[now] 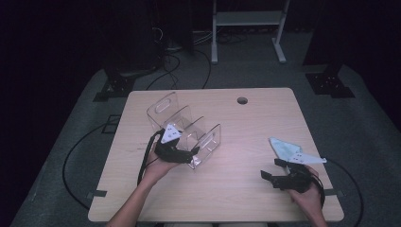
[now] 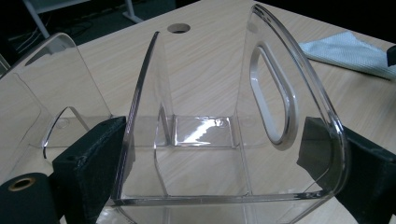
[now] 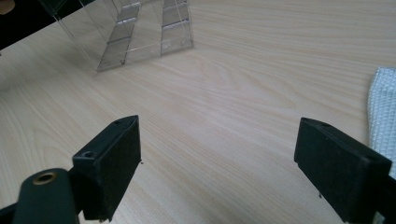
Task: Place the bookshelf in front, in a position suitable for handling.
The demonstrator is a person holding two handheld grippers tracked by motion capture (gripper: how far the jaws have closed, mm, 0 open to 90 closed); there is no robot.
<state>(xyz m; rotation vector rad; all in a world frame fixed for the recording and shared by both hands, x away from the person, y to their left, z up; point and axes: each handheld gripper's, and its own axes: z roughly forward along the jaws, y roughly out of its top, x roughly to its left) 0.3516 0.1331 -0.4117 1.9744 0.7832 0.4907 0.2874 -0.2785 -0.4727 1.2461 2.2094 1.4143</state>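
Observation:
A clear acrylic rack (image 1: 189, 127) with several upright dividers and a handle slot in each end panel stands left of the table's middle. My left gripper (image 1: 189, 153) holds its near end. In the left gripper view, the left gripper (image 2: 224, 172) has one jaw against the outside of each of two neighbouring panels of the rack (image 2: 280, 93). My right gripper (image 1: 273, 169) hovers low over the table's front right, open, with bare wood between its jaws (image 3: 219, 158). A pale blue cloth (image 1: 286, 147) lies just beyond it, its edge (image 3: 383, 107) beside the right jaw.
The light wooden table (image 1: 236, 189) has a round cable hole (image 1: 242, 100) near its far edge. Cables trail from both grippers off the front of the table. Beyond the table are dark stands and a white frame (image 1: 246, 19) on the grey floor.

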